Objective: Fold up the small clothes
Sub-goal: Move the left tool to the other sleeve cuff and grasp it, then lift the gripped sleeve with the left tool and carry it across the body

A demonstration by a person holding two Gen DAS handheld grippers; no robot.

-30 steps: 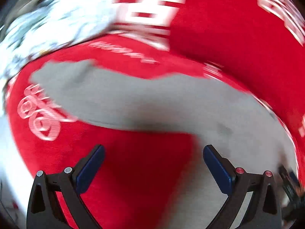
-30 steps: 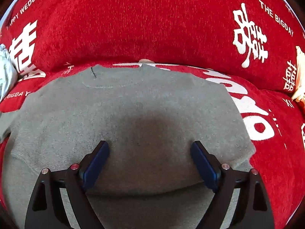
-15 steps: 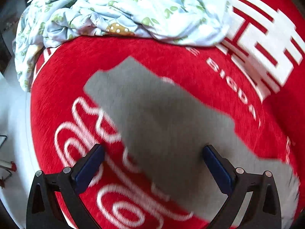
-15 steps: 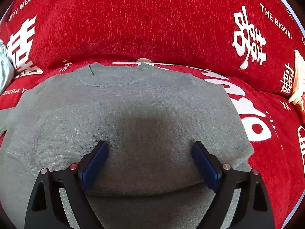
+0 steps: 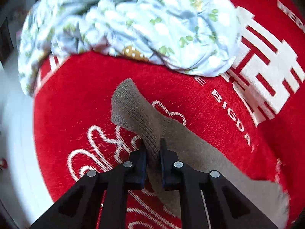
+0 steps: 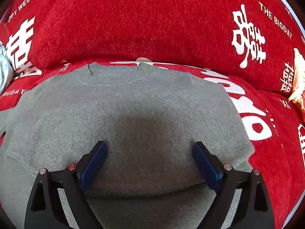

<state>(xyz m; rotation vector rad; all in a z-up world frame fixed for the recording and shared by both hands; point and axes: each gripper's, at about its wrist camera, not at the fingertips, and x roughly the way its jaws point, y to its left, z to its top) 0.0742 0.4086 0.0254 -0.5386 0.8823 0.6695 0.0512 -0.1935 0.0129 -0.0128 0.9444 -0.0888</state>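
Sweater: a small grey knit sweater (image 6: 133, 118) lies flat on the red sofa cover (image 6: 152, 19), neckline toward 12 o'clock in the right wrist view, hem toward 6 o'clock.
Sleeve: one grey sleeve (image 5: 133, 106) stretches out from the body, running from 5 o'clock up to its ribbed cuff near the centre of the left wrist view.
Left gripper: the left gripper (image 5: 153, 145) has just been closing, and its jaws now pinch a raised ridge of the sleeve's ribbed knit between them, just below the cuff.
Right gripper: the right gripper (image 6: 149, 150) hangs over the lower middle of the sweater's body, its blue pads (image 6: 93, 162) spread wide with only flat knit between them; whether they touch the cloth I cannot tell.
Sofa cover: red plush with white characters and lettering, including "THE BIGDAY" and "HAPPY WEDDING".
Blanket: a crumpled pale-blue printed blanket (image 5: 133, 22) is heaped at 12 o'clock in the left wrist view, apart from the cuff.
Cream object: a cream-coloured thing (image 6: 298, 76) sits at 3 o'clock in the right wrist view, too cut off to identify.
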